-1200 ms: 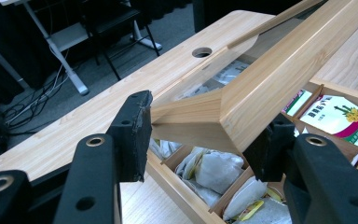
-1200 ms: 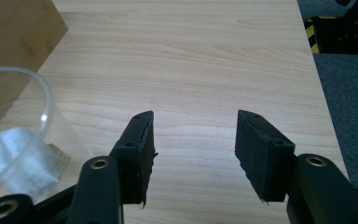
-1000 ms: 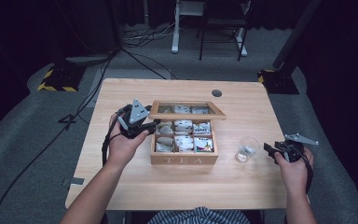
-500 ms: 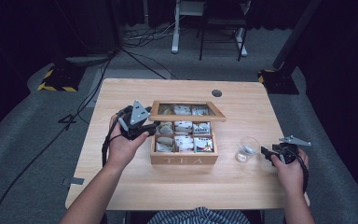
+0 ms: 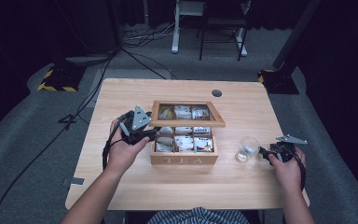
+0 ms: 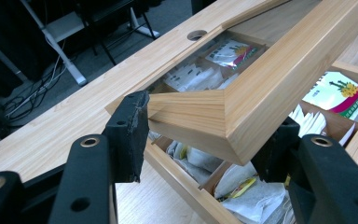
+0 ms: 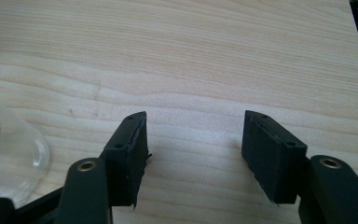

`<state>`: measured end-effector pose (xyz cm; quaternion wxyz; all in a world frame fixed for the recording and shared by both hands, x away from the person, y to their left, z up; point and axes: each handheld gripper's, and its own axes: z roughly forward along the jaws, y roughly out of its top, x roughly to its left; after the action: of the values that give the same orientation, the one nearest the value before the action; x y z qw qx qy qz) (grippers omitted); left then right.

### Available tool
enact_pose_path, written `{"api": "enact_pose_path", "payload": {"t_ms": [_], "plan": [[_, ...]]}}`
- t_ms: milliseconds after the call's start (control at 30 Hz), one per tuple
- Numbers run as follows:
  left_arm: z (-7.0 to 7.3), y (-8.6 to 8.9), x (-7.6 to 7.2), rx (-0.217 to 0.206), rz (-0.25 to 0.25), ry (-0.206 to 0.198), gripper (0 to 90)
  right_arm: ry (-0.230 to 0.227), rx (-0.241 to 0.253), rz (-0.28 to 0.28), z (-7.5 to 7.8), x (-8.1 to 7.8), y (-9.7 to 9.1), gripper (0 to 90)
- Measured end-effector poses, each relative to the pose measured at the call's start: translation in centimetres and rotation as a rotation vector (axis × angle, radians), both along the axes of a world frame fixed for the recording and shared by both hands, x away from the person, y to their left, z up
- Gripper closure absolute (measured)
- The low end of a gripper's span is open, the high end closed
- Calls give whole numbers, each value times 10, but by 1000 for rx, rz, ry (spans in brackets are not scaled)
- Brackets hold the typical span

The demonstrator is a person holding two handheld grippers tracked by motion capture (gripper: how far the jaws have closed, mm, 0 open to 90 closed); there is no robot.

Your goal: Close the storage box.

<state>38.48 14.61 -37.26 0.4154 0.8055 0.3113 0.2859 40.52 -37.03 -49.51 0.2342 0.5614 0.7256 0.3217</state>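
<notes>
Your surface (image 5: 121,186) is pale, matt wood with fine grain. On it sits a tea box (image 5: 184,160) of smooth, light unvarnished wood; its lid (image 6: 261,88) frames a clear pane. Inside lie glossy paper sachets (image 6: 338,95) and soft gauzy bags (image 6: 256,205). Right of the box stands a clear glass (image 5: 247,149). Both tools' pads (image 7: 130,154) are matt black, rough-edged rubber.

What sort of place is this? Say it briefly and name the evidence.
Probably a recording studio or lab, not a home: black curtains surround a lone wooden table, cables trail over grey carpet, and hazard-striped stand bases flank it.
</notes>
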Motion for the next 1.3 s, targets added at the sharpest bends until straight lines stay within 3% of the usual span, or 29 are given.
{"api": "enact_pose_path", "payload": {"t_ms": [867,1300], "plan": [[-22,-4,-15,77,6,41,405,-25,27,5,7,17,5,416],[-33,-5,-19,110,6,72,387,-13,45,-2,5,25,9,415]]}}
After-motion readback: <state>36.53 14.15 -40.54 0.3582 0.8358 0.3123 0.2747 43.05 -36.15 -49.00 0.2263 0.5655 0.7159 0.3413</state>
